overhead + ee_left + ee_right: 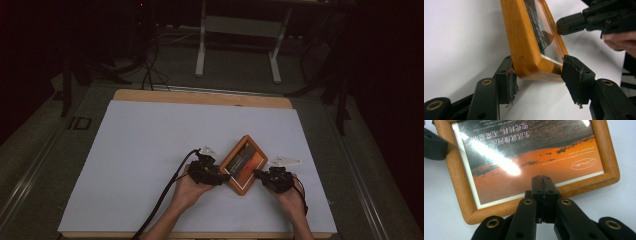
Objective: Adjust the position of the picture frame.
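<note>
Holding a wooden picture frame (244,164) is the job I'm on right now. It sits on the white sheet (150,150) near my side of the table (200,97), turned at a slant, w/ one long side tipped up a bit, I think. Inside is an orange sunset pic w/ some writing.

My left gripper (537,72) has its two pads around a corner of the frame. The left pad (507,75) touches the wood side and the other pad (574,75) sits at the front edge by the glass. It looks like a grip on the frame, not a tight one.

My right gripper (541,183) is clenched shut, w/ nothing between the tips. The closed tips rest over the frame's near edge and seem to push on the glass side, like a finger holding it steady.

So I think the step is tipping or standing the frame up. Next I need to lift slow w/ the left, and keep the right tip pressing so the frame doesn't slide or flop down. The glass is slick, so the tip could skid. Go easy.
</note>
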The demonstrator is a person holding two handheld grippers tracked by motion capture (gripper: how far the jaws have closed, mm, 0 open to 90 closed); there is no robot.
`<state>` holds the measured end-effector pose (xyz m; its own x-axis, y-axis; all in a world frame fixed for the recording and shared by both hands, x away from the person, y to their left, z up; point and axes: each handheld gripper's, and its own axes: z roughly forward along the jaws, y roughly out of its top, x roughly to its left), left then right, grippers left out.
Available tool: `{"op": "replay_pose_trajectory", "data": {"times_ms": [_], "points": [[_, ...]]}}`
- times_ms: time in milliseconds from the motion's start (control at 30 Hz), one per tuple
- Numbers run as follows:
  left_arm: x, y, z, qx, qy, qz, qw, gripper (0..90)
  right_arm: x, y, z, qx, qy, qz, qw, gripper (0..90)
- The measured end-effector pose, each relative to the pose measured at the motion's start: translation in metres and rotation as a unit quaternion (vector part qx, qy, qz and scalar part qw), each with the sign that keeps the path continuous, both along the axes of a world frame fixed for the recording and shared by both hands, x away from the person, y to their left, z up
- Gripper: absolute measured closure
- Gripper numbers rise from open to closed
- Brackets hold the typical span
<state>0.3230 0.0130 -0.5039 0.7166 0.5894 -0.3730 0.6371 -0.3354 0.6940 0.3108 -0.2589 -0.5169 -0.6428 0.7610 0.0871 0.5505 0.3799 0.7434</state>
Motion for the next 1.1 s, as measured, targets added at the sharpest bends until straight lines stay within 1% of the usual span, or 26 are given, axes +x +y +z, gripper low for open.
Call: {"op": "replay_pose_trajectory", "data": {"times_ms": [100,200,233,333,400,433,467,500,567,633,700,767,800,867,900,1000,1100], "points": [[0.003,0.0,-0.001,-0.015,0.013,0.008,0.9998,47.5,0.0,0.0,0.0,-0.001,-0.001,0.0,1.0,89.7],[0.004,-0.001,-0.001,-0.025,0.018,0.017,0.9994,48.7,0.0,0.0,0.0,-0.002,-0.002,0.0,1.0,89.8],[0.004,-0.001,0.0,-0.032,0.018,0.018,0.9992,49.7,-0.001,0.001,0.0,0.0,0.0,0.002,1.0,89.8],[0.002,-0.002,0.004,-0.06,0.014,0.014,0.998,57.3,-0.002,0.004,0.0,-0.004,-0.001,0.011,0.9999,89.8],[0.0,-0.007,0.008,-0.053,0.007,0.007,0.9986,59.6,-0.003,0.008,0.001,-0.019,-0.005,0.014,0.9997,89.8],[0.0,-0.007,0.008,-0.053,0.007,0.007,0.9986,60.5,-0.004,0.008,0.001,-0.027,-0.008,0.017,0.9994,89.7],[-0.001,-0.009,0.011,-0.048,0.004,0.004,0.9988,60.5,-0.004,0.008,0.001,-0.027,-0.008,0.017,0.9994,89.7],[-0.003,-0.014,0.015,-0.035,-0.005,0.0,0.9994,60.9,-0.005,0.008,0.002,-0.031,-0.008,0.018,0.9993,89.5],[-0.004,-0.018,0.018,-0.031,-0.008,0.0,0.9995,62.5,-0.005,0.006,0.004,-0.037,-0.009,0.023,0.999,86.6],[-0.003,-0.021,0.021,-0.036,-0.01,-0.005,0.9993,64.7,-0.006,0.002,0.007,-0.035,-0.014,0.029,0.9989,84.6],[-0.003,-0.024,0.024,-0.039,-0.013,-0.009,0.9991,67.4,-0.009,-0.002,0.014,-0.025,-0.025,0.04,0.9986,82.4],[-0.004,-0.029,0.028,-0.037,-0.025,-0.016,0.9989,69.8,-0.013,-0.005,0.019,-0.02,-0.035,0.05,0.998,80.9],[-0.006,-0.032,0.03,-0.026,-0.04,-0.022,0.9986,70.4,-0.014,-0.006,0.021,-0.02,-0.041,0.056,0.9974,80.5],[-0.009,-0.036,0.034,-0.014,-0.057,-0.027,0.9979,70.5,-0.017,-0.008,0.025,-0.017,-0.05,0.064,0.9966,80.0],[-0.009,-0.036,0.035,-0.013,-0.061,-0.028,0.9977,70.6,-0.018,-0.009,0.027,-0.017,-0.052,0.066,0.9963,79.5],[-0.006,-0.036,0.037,-0.021,-0.067,-0.03,0.9971,70.8,-0.02,-0.011,0.031,-0.015,-0.061,0.07,0.9956,79.4],[-0.004,-0.035,0.041,-0.02,-0.079,-0.036,0.996,70.9,-0.021,-0.014,0.033,-0.012,-0.066,0.068,0.9954,79.5]]}}
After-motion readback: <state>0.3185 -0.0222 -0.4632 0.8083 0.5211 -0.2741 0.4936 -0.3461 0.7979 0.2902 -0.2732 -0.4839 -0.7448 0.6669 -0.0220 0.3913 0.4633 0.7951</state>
